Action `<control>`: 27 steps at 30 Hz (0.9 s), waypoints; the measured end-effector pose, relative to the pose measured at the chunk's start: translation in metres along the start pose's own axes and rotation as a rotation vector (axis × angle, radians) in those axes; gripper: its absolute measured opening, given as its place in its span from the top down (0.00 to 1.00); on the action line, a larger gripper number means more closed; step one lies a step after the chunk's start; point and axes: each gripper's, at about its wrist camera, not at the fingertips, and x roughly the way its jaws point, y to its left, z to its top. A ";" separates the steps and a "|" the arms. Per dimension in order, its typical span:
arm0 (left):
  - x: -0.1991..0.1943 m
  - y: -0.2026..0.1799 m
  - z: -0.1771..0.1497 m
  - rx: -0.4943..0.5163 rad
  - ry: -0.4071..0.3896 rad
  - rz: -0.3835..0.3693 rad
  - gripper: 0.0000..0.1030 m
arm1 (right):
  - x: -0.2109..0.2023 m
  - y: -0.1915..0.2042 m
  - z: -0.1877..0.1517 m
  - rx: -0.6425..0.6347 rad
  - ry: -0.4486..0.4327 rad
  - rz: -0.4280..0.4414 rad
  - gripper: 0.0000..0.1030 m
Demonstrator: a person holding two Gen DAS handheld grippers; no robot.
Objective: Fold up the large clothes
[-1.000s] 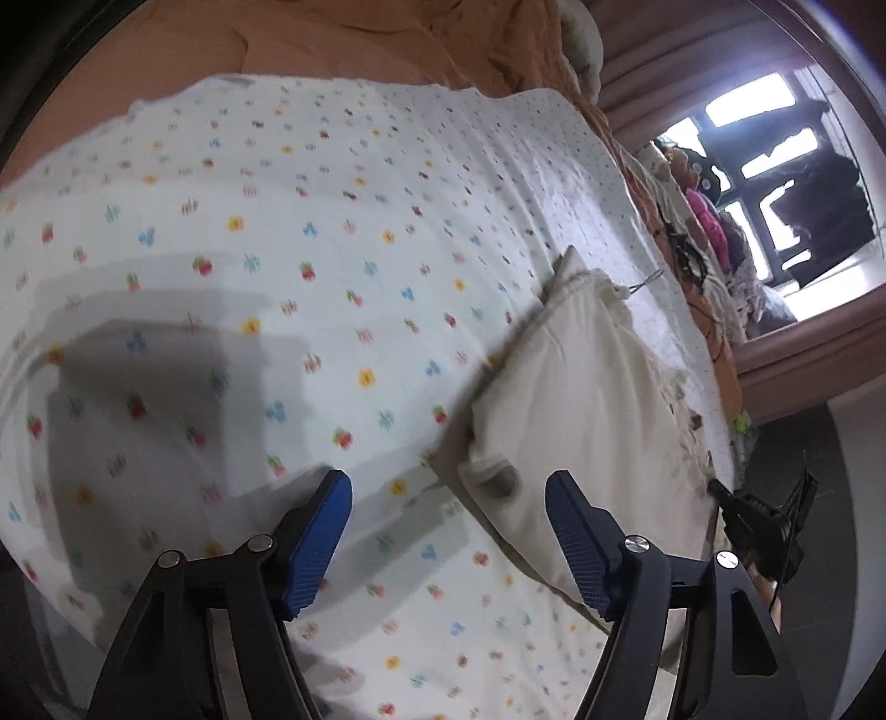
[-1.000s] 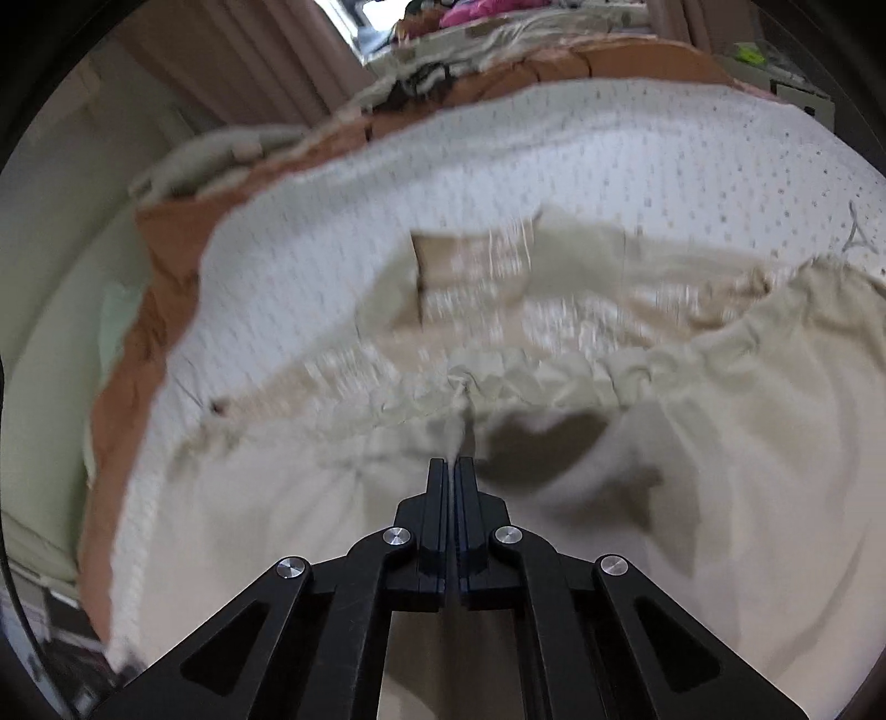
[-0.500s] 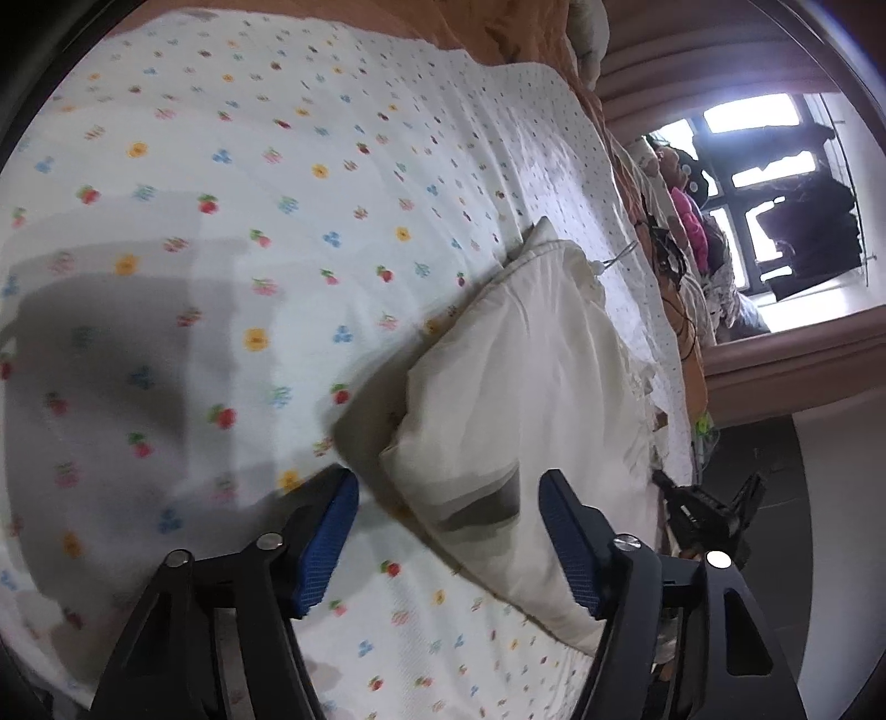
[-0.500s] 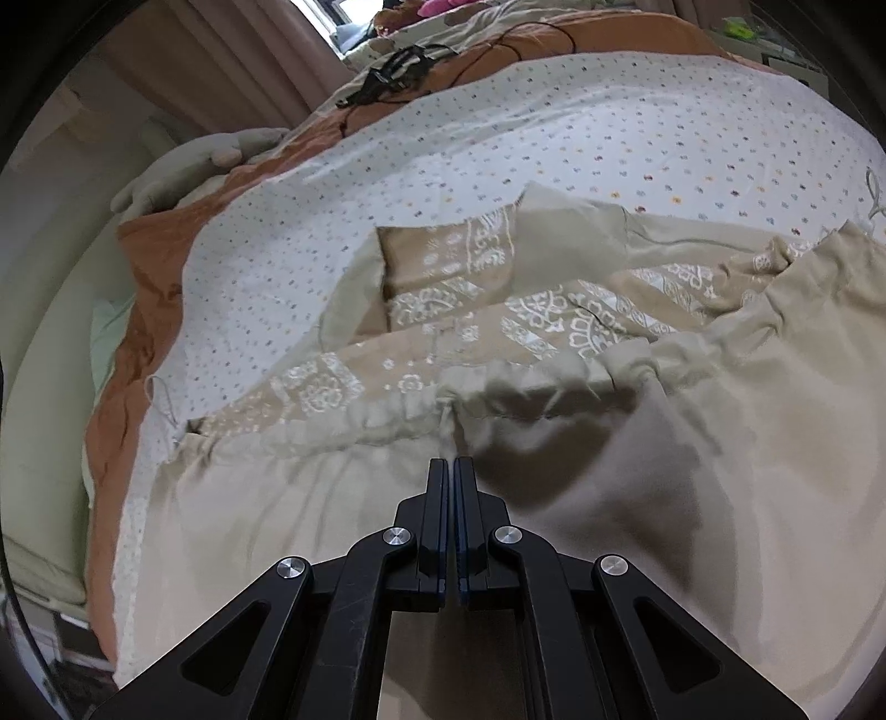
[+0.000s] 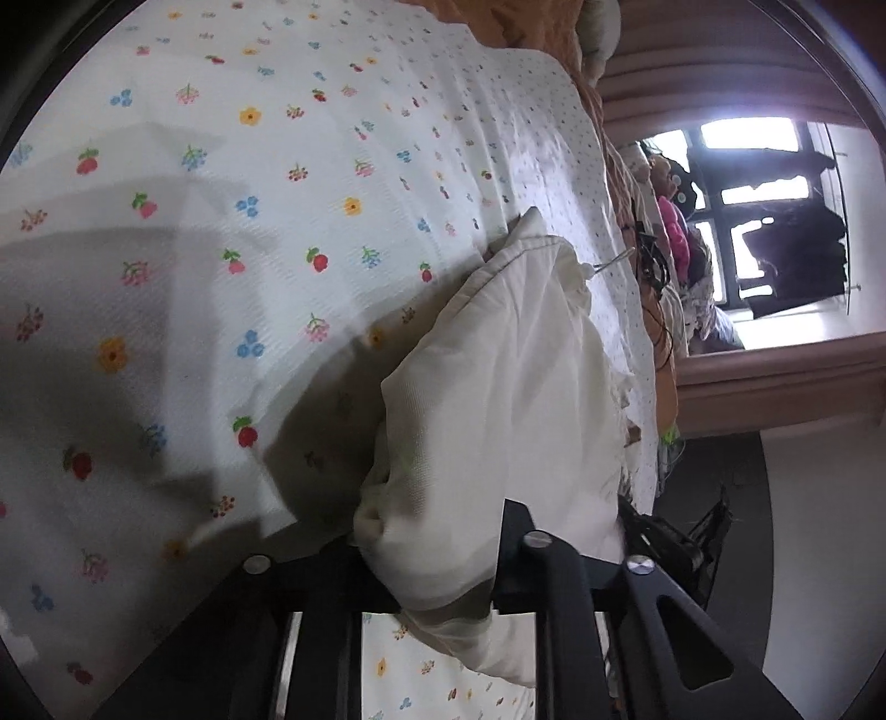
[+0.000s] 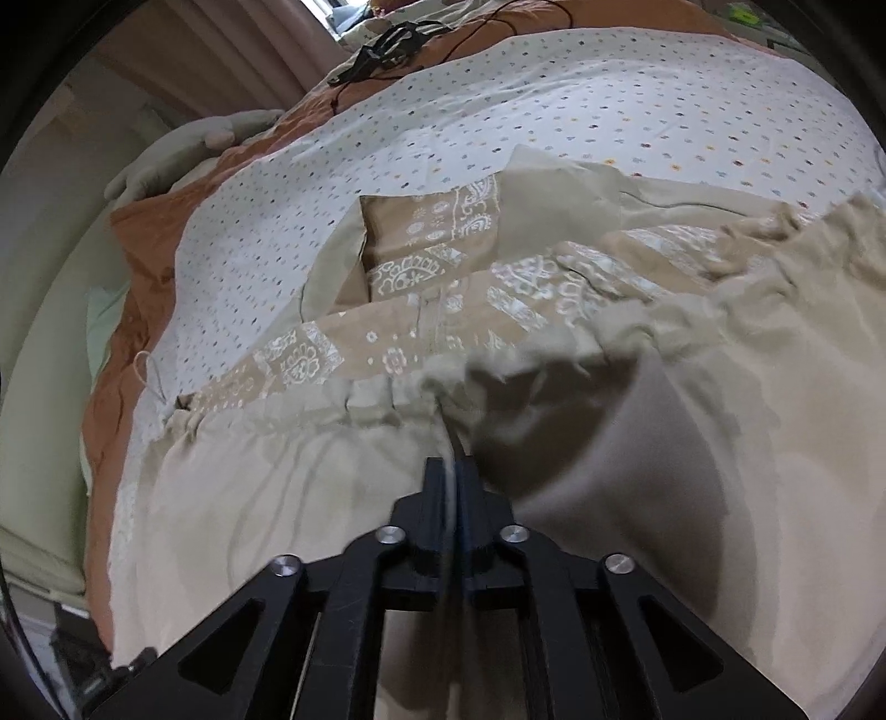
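A large cream garment [image 5: 515, 387] lies folded on the flowered bed sheet [image 5: 277, 221]. My left gripper [image 5: 432, 548] is closing on the garment's near corner. The cloth bunches between the jaws and hides both pads. In the right wrist view the same garment [image 6: 692, 471] spreads wide, with a tan band of white print [image 6: 421, 260] beyond a gathered seam. My right gripper [image 6: 455, 471] sits at that seam. Its jaws are starting to open, but only a thin slit shows, with a fold of cloth caught in it.
An orange blanket [image 6: 138, 266] borders the sheet [image 6: 526, 111]. A grey soft toy [image 6: 188, 144] and black cables [image 6: 387, 44] lie at the far edge. A bright window [image 5: 764, 221] and a heap of clothes [image 5: 670, 238] stand past the bed. A black object [image 5: 681, 543] is at the bed's edge.
The left gripper moved in on the garment's corner, and its wide jaws closed around the cloth. The right gripper sank slightly, still at the seam.
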 end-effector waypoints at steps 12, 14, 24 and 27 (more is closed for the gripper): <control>-0.012 -0.014 -0.002 0.022 -0.017 -0.048 0.89 | -0.112 0.016 -0.054 -0.060 -0.114 0.095 0.59; -0.012 -0.016 -0.002 0.022 -0.018 -0.059 0.89 | -0.120 0.016 -0.069 -0.078 -0.107 0.098 0.59; -0.015 -0.015 0.001 0.010 -0.010 -0.089 0.90 | -0.129 0.017 -0.143 -0.138 -0.018 0.084 0.61; -0.016 -0.014 0.001 0.004 -0.009 -0.095 0.90 | -0.127 0.021 -0.161 -0.175 0.005 0.065 0.63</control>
